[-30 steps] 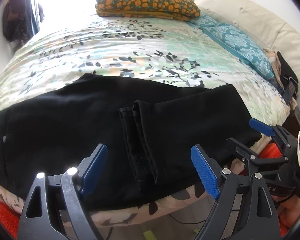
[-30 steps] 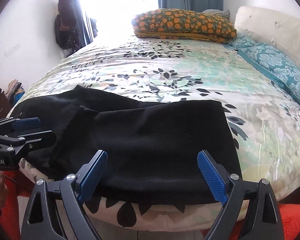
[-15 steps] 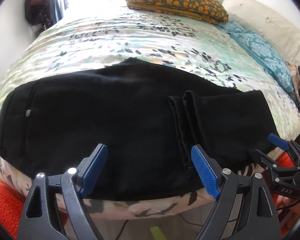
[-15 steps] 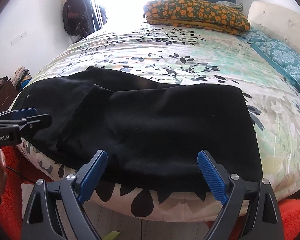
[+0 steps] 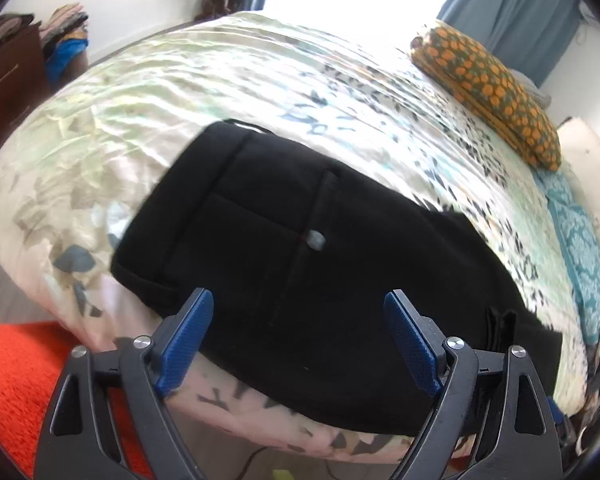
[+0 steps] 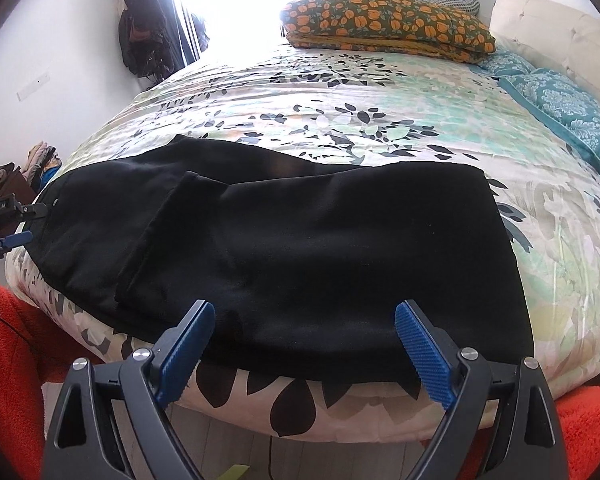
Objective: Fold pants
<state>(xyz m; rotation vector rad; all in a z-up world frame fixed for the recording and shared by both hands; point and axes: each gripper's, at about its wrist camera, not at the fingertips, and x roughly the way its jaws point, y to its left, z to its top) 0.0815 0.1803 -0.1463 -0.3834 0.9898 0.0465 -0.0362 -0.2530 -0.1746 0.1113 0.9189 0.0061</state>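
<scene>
On the floral bedspread point(image 6: 380, 120), black pants point(image 6: 300, 248) lie folded. Left gripper point(image 5: 298, 340) and right gripper point(image 6: 304, 344), both at 6 o'clock, are released and empty.

An orange-patterned pillow point(image 6: 388, 20) and teal pillow point(image 6: 568, 104) lie on the floral bedspread point(image 6: 340, 92).

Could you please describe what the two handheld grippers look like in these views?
Both the left gripper and the right gripper share one build: black plastic arms with triangular cut-outs, silver round pivot bolts, and two fingers faced with ribbed blue pads. The right wrist view shows white lettering on the left one's black body.
</scene>
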